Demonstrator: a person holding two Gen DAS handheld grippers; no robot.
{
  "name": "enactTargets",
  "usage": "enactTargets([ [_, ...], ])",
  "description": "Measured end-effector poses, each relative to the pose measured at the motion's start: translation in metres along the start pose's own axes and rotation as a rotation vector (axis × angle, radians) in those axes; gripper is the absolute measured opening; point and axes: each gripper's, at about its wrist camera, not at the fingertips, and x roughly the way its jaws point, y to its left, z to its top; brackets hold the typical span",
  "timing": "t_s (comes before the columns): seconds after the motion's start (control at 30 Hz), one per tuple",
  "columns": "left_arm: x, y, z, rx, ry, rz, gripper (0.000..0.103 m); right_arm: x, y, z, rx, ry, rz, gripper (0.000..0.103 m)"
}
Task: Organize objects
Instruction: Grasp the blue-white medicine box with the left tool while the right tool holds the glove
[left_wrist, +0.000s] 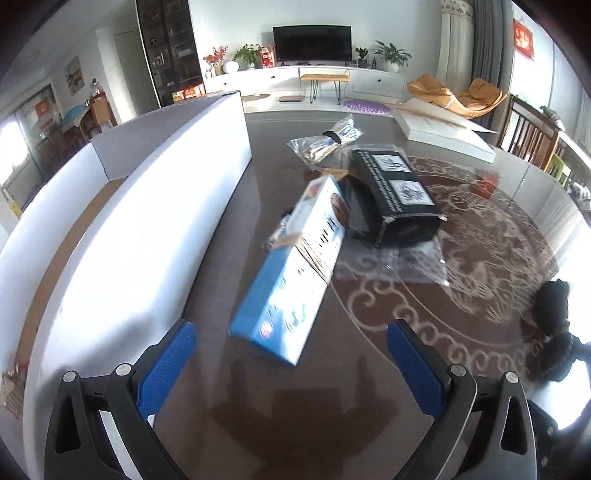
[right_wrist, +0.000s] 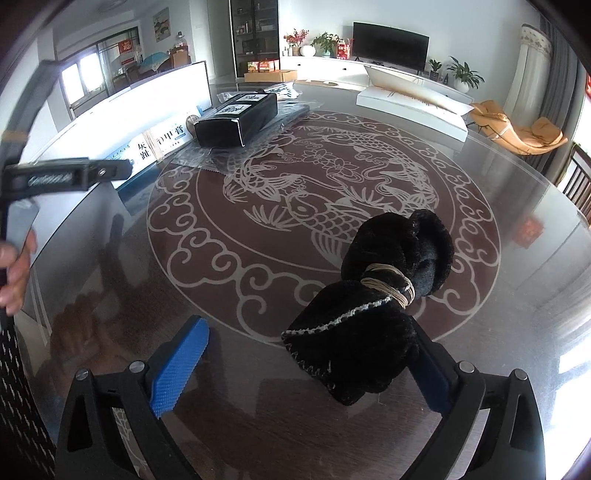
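Observation:
My left gripper is open and empty above the table, just short of a long blue and white box lying beside a large open white box. A black box with white labels lies behind it, with clear plastic bags further back. My right gripper is open; a black velvet pouch tied with tan cord lies between its fingers, against the right finger. The pouch also shows in the left wrist view. The left gripper's body shows at the left of the right wrist view.
The table is a round glass top with a white fish pattern. A flat white box with its lid lies at the far side. A clear plastic sheet lies under the black box. Chairs stand at the right rim.

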Motion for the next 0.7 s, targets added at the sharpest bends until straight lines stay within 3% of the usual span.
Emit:
enactTargets([
  [0.07, 0.016, 0.002, 0.013, 0.006, 0.018, -0.040, 0.099, 0.000, 0.000, 0.000, 0.000, 0.000, 0.000, 0.101],
  [0.1, 0.018, 0.002, 0.015, 0.014, 0.005, -0.091, 0.067, 0.000, 0.000, 0.000, 0.000, 0.000, 0.000, 0.101],
  [0.13, 0.021, 0.001, 0.014, 0.026, 0.005, -0.125, 0.048, 0.000, 0.000, 0.000, 0.000, 0.000, 0.000, 0.101],
  [0.17, 0.025, 0.000, 0.012, 0.038, 0.026, -0.167, 0.021, 0.000, 0.000, 0.000, 0.001, 0.000, 0.000, 0.101],
  [0.47, -0.033, 0.005, -0.075, -0.002, 0.010, -0.302, 0.021, -0.001, -0.004, 0.000, 0.021, -0.012, 0.028, 0.101],
  [0.53, -0.040, 0.001, -0.084, 0.023, 0.027, -0.297, 0.021, -0.002, -0.005, 0.001, 0.023, -0.013, 0.032, 0.101],
  [0.63, -0.042, -0.011, -0.087, 0.093, 0.032, -0.230, 0.021, -0.004, -0.009, 0.001, 0.038, -0.014, 0.061, 0.101],
  [0.7, -0.038, -0.018, -0.086, 0.131, 0.045, -0.202, 0.028, -0.006, -0.013, 0.003, 0.055, 0.013, 0.073, 0.101],
])
